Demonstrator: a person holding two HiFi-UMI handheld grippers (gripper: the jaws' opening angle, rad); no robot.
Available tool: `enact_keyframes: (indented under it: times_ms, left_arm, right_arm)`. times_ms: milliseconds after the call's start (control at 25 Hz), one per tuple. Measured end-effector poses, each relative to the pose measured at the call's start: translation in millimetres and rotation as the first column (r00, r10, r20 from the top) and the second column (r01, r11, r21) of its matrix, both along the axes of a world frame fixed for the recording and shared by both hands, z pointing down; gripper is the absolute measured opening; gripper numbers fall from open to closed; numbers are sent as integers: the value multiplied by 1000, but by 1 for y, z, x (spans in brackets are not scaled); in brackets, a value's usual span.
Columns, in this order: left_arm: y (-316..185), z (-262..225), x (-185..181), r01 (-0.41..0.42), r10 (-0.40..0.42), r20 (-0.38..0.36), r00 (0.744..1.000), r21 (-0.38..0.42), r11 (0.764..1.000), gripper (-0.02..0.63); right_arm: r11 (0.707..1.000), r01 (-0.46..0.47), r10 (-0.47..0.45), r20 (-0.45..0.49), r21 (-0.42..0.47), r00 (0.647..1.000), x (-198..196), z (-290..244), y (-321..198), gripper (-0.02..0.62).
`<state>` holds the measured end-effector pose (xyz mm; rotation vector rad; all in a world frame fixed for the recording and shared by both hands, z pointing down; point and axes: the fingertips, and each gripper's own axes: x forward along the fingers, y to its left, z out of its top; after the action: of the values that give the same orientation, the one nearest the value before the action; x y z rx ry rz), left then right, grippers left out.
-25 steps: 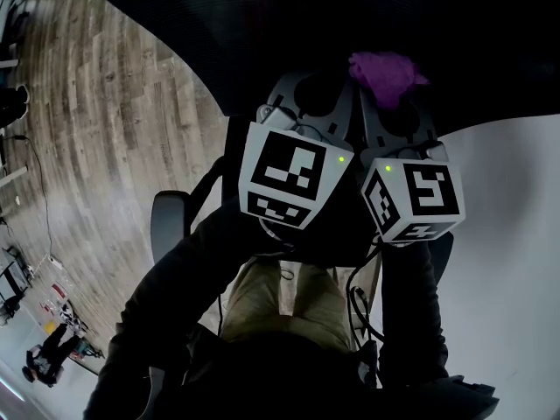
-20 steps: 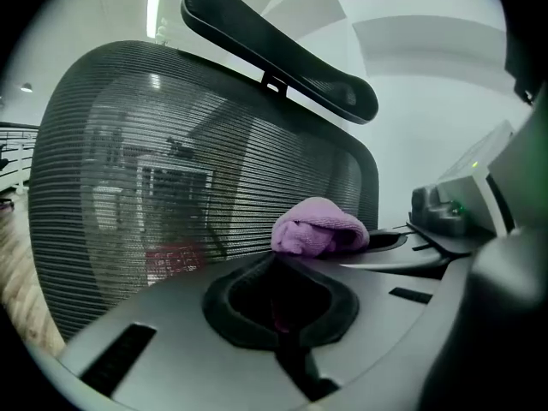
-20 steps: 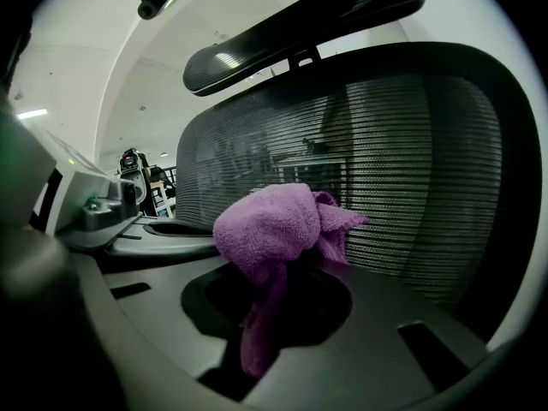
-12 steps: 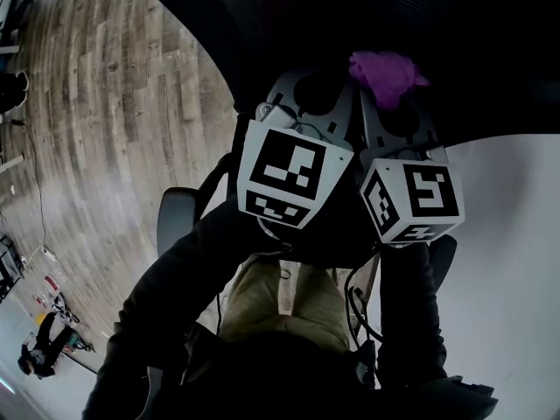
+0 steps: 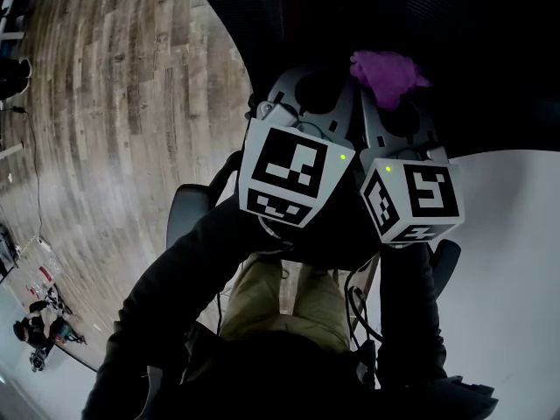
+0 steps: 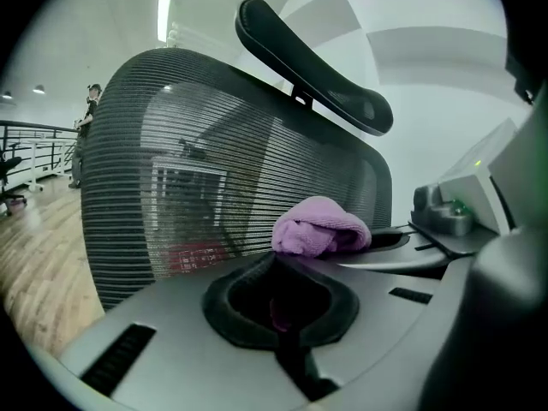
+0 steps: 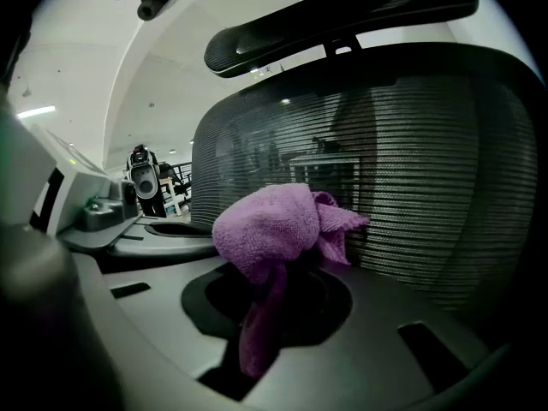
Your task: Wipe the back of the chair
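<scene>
Purple cloth near mesh chair back

Reads as a large open office or commercial hall, not a home.

- Landmark: black mesh-backed office chair with a curved black padded headrest.
- Below and left of the chair I see pale wood-plank flooring. To its right is a smooth white surface.
- Above the chair: high white ceiling with a long strip light.
- Far left of the chair: a dark metal railing and a standing person.
- Beyond the chair: stand-mounted equipment, type unclear.
</scene>
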<state>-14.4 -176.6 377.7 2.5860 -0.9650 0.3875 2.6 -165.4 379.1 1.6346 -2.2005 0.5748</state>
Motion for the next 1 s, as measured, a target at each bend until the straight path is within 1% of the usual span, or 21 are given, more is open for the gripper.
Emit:
enact_keyframes:
  times_ms: [560, 800, 1000]
  left_arm:
    - [-18, 3, -56, 72, -72, -3, 997, -8, 997, 6]
    - [-23, 8, -85, 124, -124, 3, 992, -15, 992, 6]
    - [-29, 10, -109, 152, -152, 4, 988, -19, 988, 6]
  right_arm:
    - [997, 72, -72, -3, -10, 997, -55, 3, -18, 57]
    - [992, 128, -128, 1, -21, 992, -84, 8, -25, 57]
    - [987, 158, -158, 0, -25, 987, -108, 9, -30, 57]
